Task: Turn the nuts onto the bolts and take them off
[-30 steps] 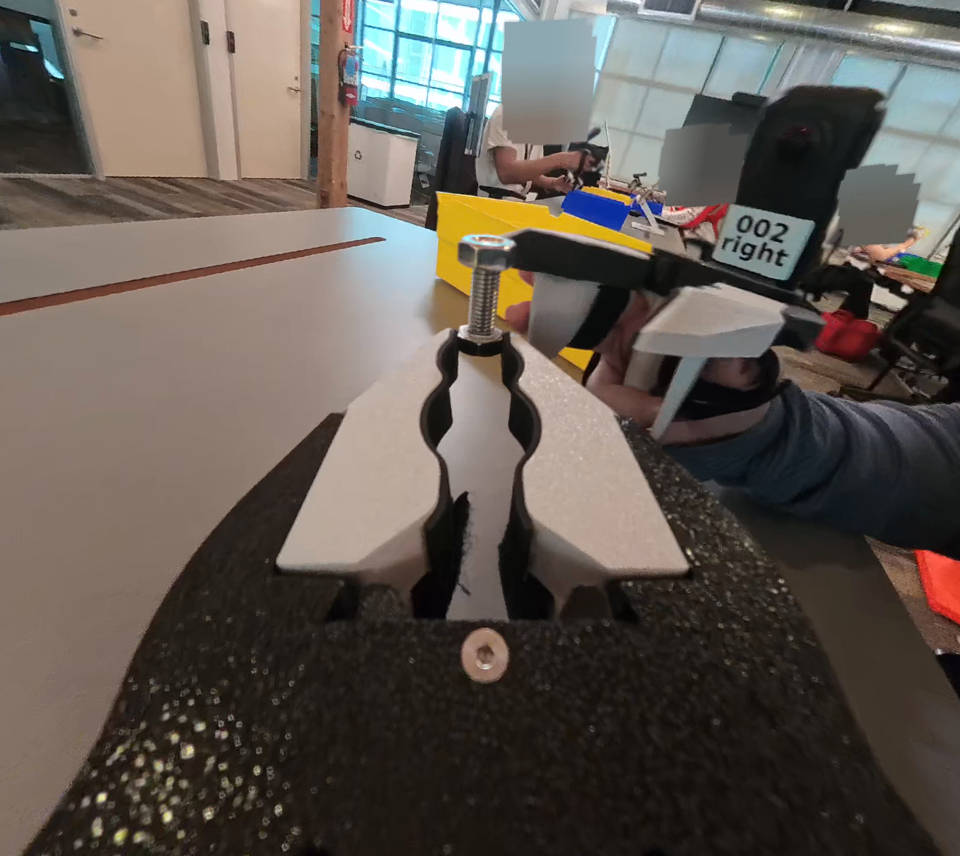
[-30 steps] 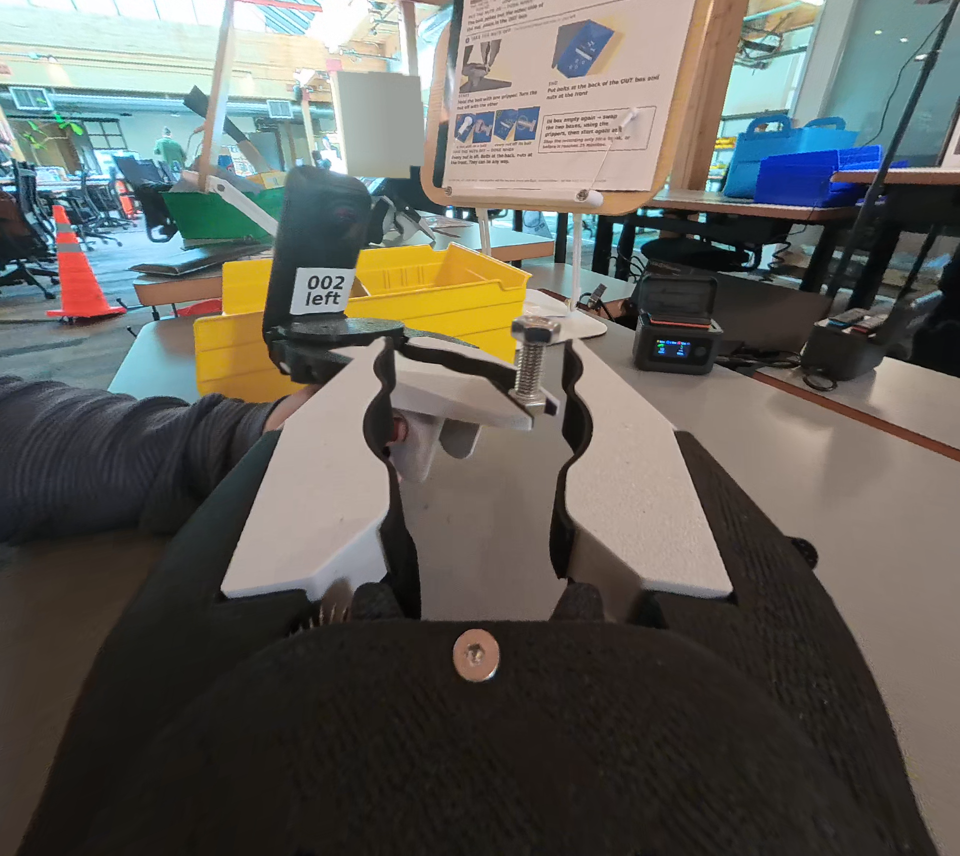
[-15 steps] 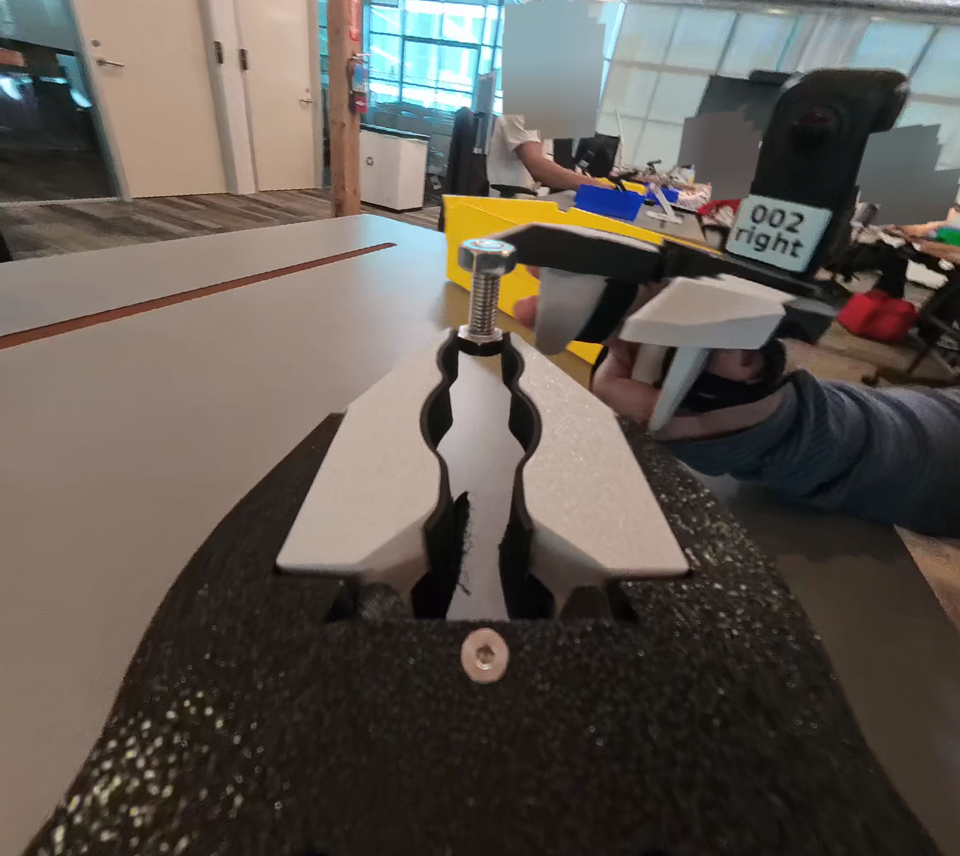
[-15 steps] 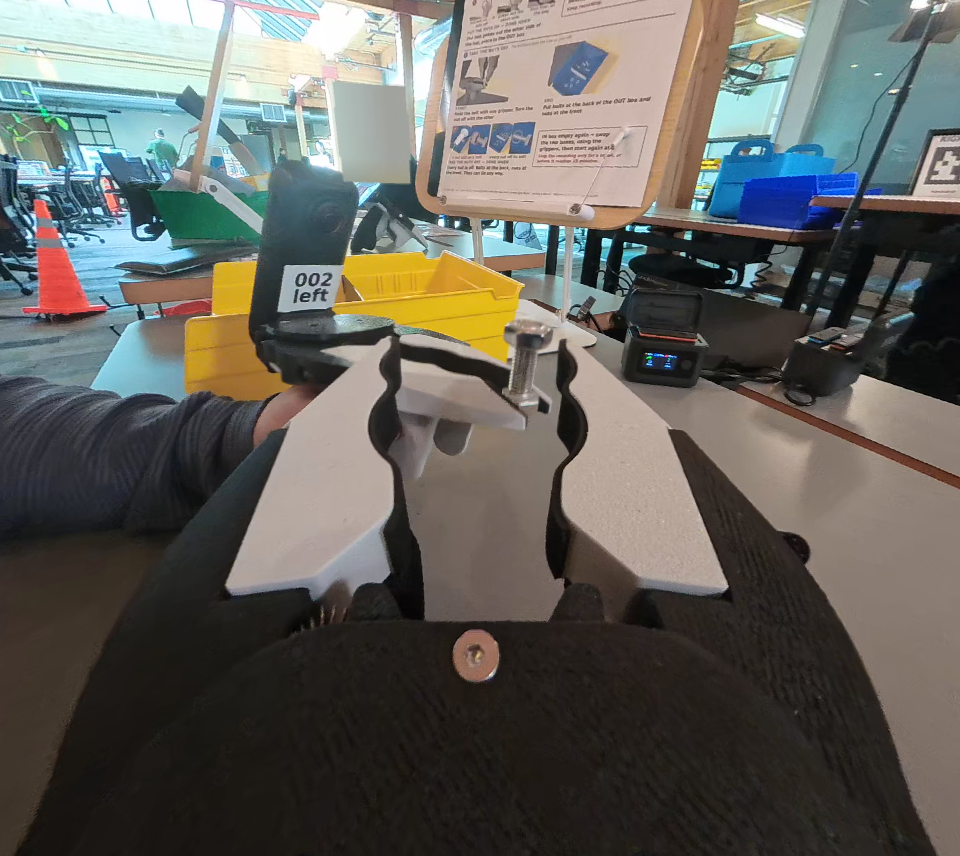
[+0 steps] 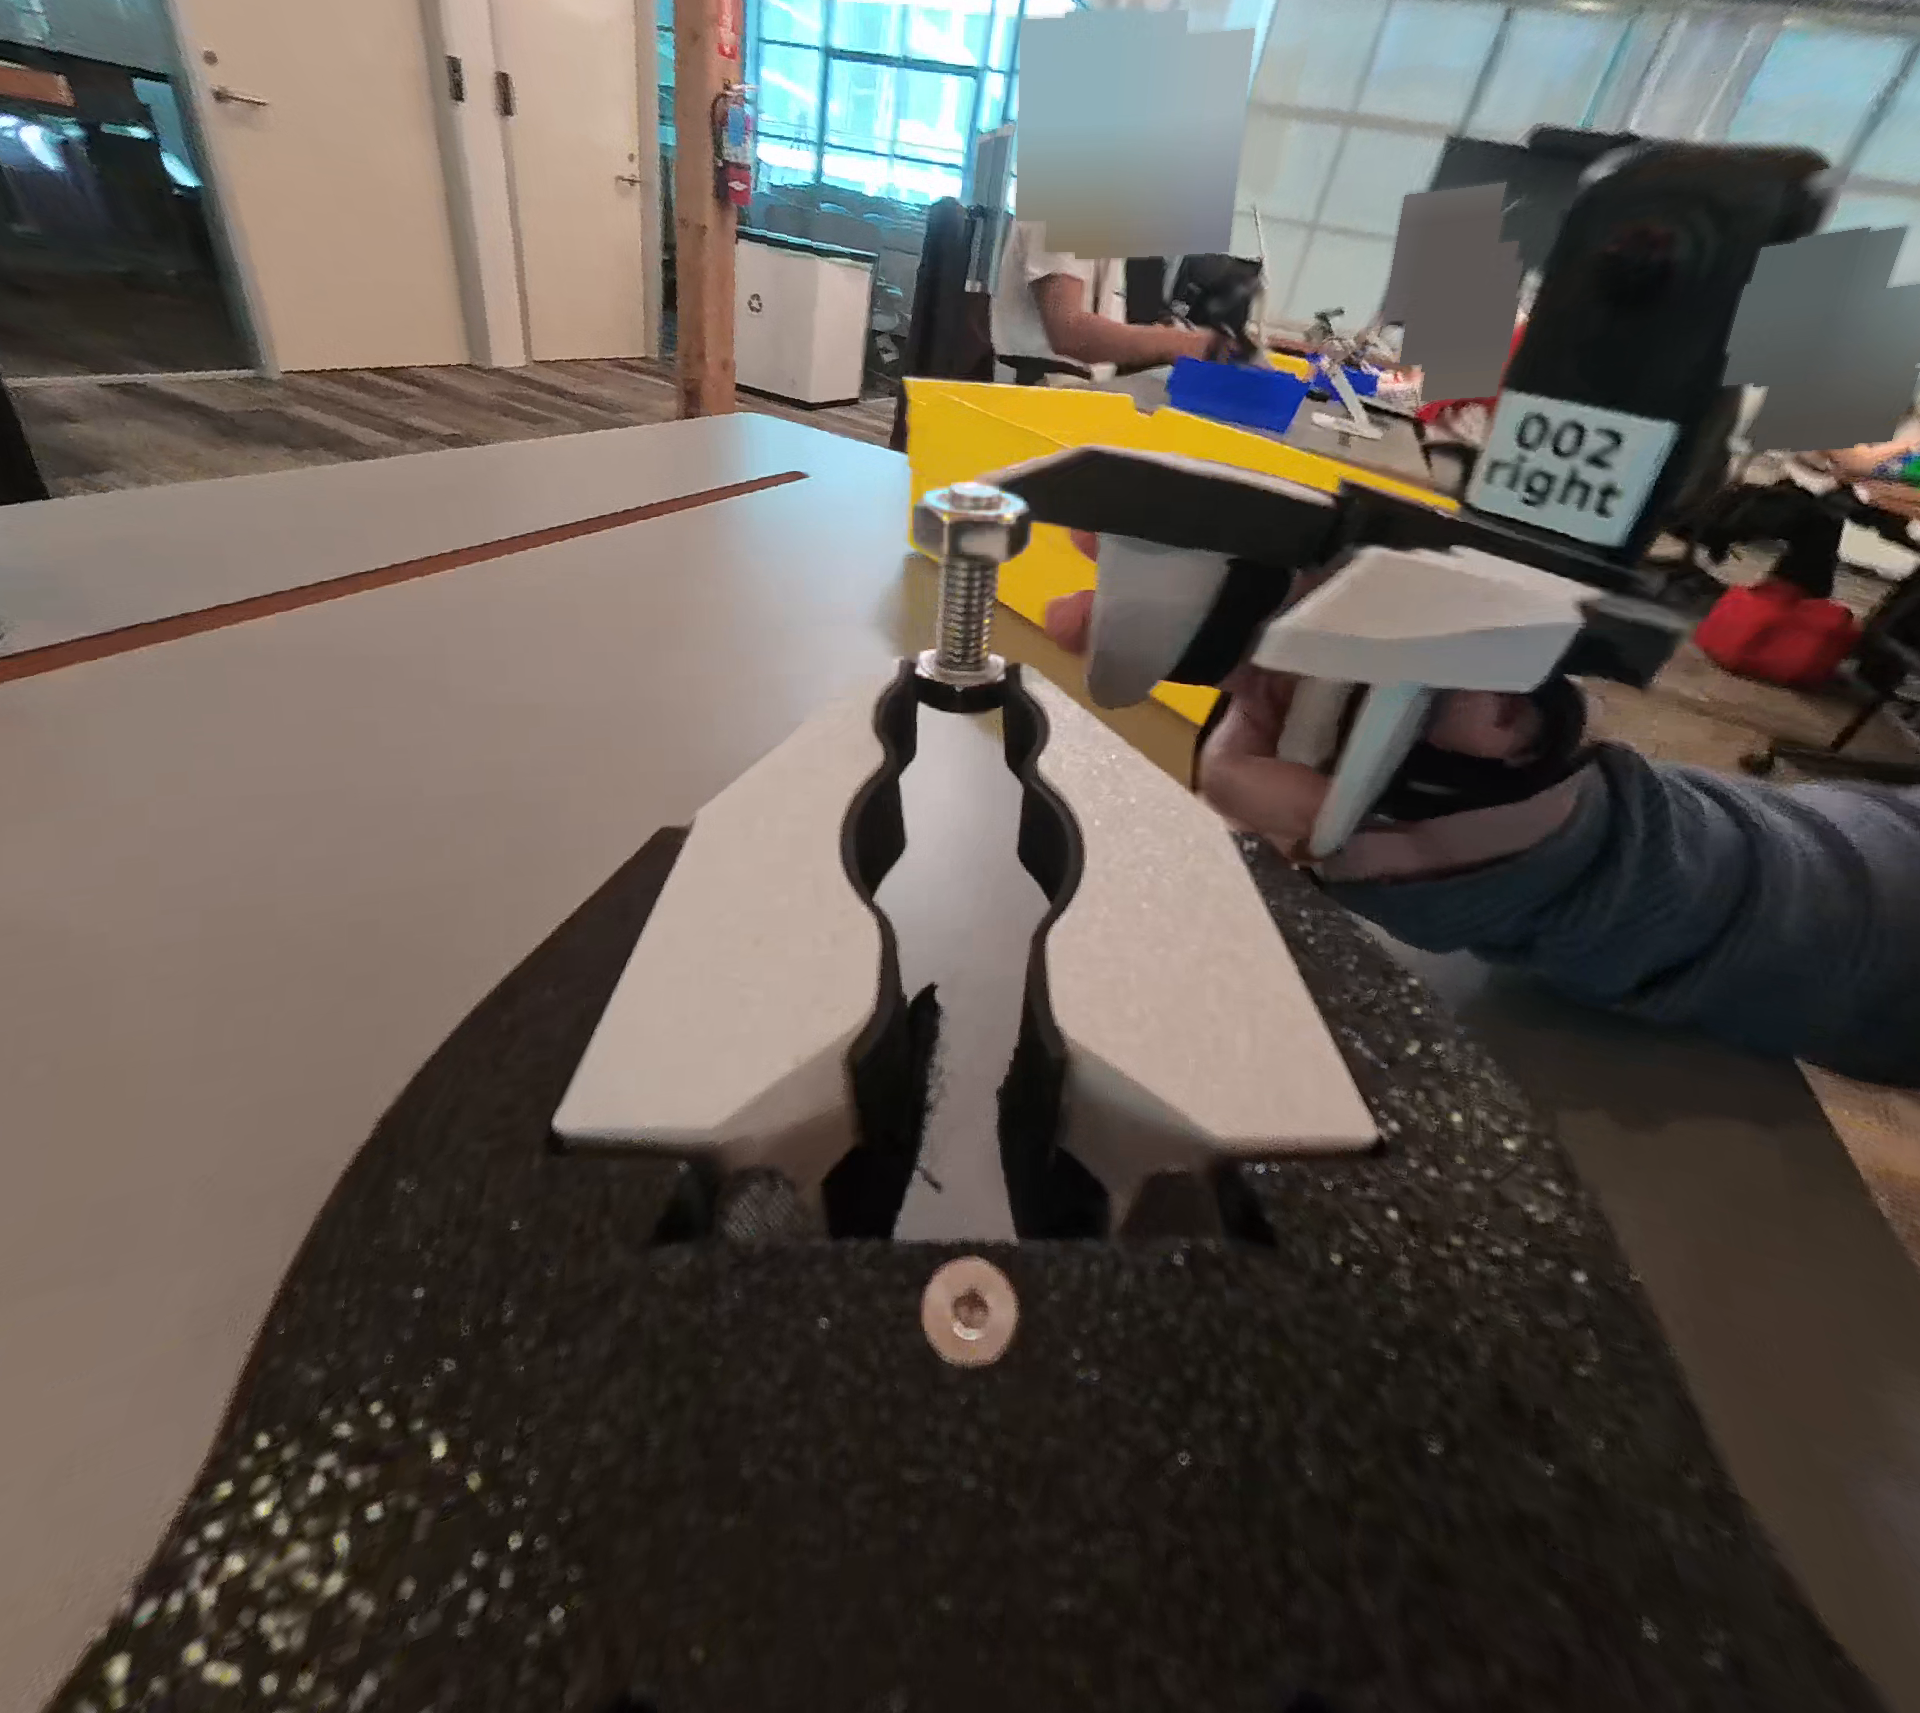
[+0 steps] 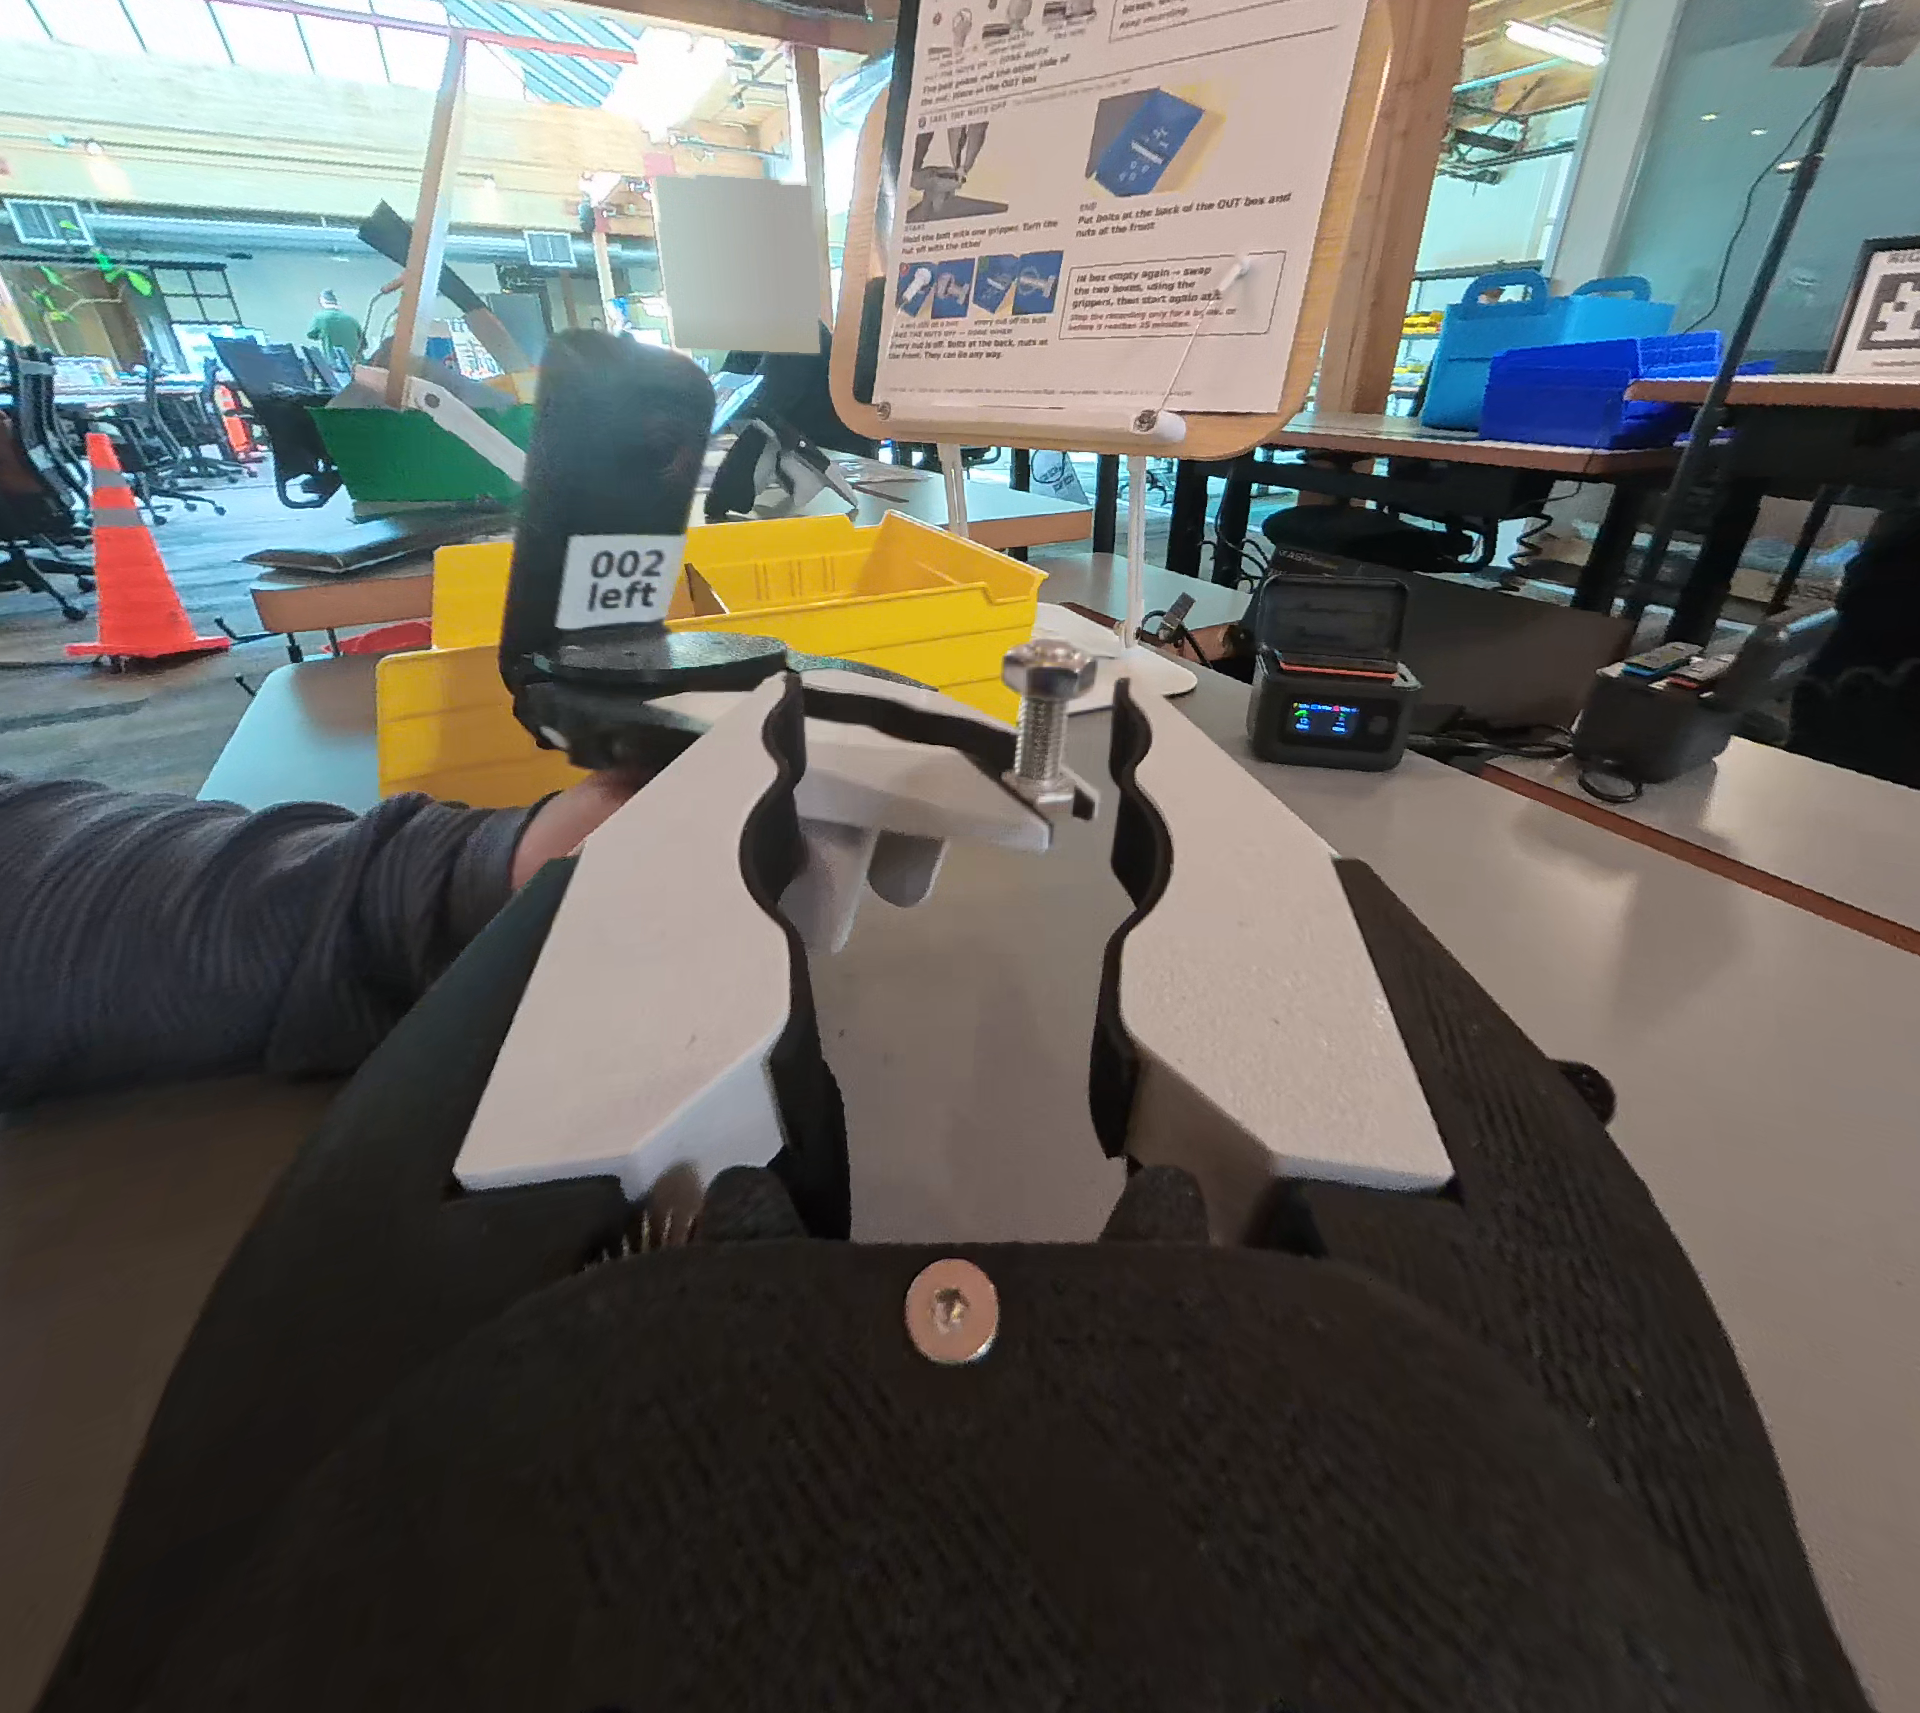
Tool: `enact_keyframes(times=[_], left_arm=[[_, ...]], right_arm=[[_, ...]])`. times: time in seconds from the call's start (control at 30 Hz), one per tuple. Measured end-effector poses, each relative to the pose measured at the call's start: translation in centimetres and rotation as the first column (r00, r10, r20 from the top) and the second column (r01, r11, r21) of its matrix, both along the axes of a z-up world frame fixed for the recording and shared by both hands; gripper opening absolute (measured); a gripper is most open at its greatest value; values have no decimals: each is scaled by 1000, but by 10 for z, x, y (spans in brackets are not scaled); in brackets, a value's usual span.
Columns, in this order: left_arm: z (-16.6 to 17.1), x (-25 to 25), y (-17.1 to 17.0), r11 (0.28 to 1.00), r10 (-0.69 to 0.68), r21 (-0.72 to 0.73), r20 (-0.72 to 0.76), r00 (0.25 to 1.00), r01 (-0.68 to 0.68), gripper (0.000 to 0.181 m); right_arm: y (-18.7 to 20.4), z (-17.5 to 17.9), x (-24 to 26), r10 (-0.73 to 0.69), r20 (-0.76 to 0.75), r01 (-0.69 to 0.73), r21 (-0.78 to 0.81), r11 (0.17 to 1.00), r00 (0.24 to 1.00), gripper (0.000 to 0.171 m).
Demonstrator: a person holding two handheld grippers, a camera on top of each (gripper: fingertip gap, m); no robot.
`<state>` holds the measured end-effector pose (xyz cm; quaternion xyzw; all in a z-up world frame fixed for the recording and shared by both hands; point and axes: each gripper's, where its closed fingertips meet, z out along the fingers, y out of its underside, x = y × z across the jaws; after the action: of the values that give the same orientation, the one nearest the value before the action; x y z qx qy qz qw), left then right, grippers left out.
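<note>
here we pinch the bolt point(image 5: 964, 624) upright by its lower end in our left gripper point(image 5: 961, 697), at twelve o'clock. our right gripper point(image 6: 951, 728) stands wide and empty. the steel looks small, stiff and slick, so we'd take the hex nut point(image 5: 971, 520) by its flats.

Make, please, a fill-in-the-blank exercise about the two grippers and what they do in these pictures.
1. The left gripper is shut on the lower end of a ____.
2. The bolt stands ____ above the fingertips.
3. The right gripper is ____, with one finger on each side of the bolt.
4. The bins behind are ____ in colour.

Missing words: bolt; upright; open; yellow
</note>
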<state>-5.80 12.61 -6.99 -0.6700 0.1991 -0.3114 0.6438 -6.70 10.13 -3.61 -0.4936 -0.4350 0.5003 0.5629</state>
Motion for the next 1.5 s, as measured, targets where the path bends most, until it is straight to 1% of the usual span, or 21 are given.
enact_keyframes(times=[0.13,0.17,0.27,0.3,0.37,0.43,0.53,0.6,0.73,0.87,0.93,1.0,1.07,1.13,1.2,1.23,1.27,1.3,1.33,1.4,1.5], left_arm=[[-4,30,-13,993,-110,24,-89,990,113,14],[-6,33,-13,993,-112,20,-96,989,114,14],[-7,20,-5,1000,-27,3,-86,996,28,14],[-6,11,-1,1000,16,-2,-72,997,-17,14],[-4,-2,3,998,54,-22,-30,998,-55,14],[0,1,-1,1000,9,-10,-8,1000,-9,14],[-4,25,-11,995,-102,-11,-45,994,101,14],[-8,35,-15,989,-144,-27,-62,988,142,14],[-7,30,-13,990,-133,-42,-14,991,132,14],[-3,11,-5,997,-55,-47,47,997,57,14],[-1,15,-8,996,-86,-32,30,996,87,14],[1,29,-17,987,-161,3,-6,987,161,14],[-1,38,-22,983,-184,16,-43,982,185,14],[-1,35,-19,987,-158,15,-42,987,159,14],[-1,25,-13,994,-105,7,-22,994,105,14],[0,16,-8,998,-60,2,-6,998,60,14],[1,8,-5,1000,-27,-7,15,1000,27,14],[1,0,-1,1000,0,-18,30,1000,1,14],[1,-4,0,1000,9,-24,29,1000,-8,14],[1,-1,-2,1000,0,1,-24,1000,0,14],[1,21,-12,997,-66,41,-103,993,71,14]], right_arm=[[-3,-3,-3,5,16,-5,18,1000,1000,61],[-5,-3,-3,15,19,-15,20,1000,1000,61],[-5,-6,-5,11,38,-12,20,1000,999,64],[-4,-6,-4,12,34,-12,15,1000,999,63],[-2,-4,-2,14,20,-14,1,1000,1000,58],[-2,-4,-3,5,18,-5,7,1000,1000,59],[-5,-4,-4,3,20,-3,28,1000,1000,61],[-9,-5,-5,23,27,-24,31,999,999,61],[-8,-5,-5,32,43,-33,19,999,999,60],[-2,-1,2,24,16,-24,2,1000,1000,50],[-1,0,2,13,8,-13,6,1000,1000,51],[-3,0,1,9,11,-9,18,1000,1000,55],[-7,-2,-2,22,21,-23,32,999,1000,56],[-13,-3,-3,48,31,-49,42,998,998,51],[-10,-4,-4,38,37,-39,33,999,999,57],[-9,-3,-2,39,28,-39,23,999,999,56],[-7,-1,0,39,15,-40,13,999,999,54],[-7,0,1,47,9,-47,9,999,999,47],[-6,0,2,44,7,-44,8,999,999,46],[-3,0,2,21,6,-21,9,1000,1000,50],[-3,-4,-1,23,29,-23,7,1000,999,58]])
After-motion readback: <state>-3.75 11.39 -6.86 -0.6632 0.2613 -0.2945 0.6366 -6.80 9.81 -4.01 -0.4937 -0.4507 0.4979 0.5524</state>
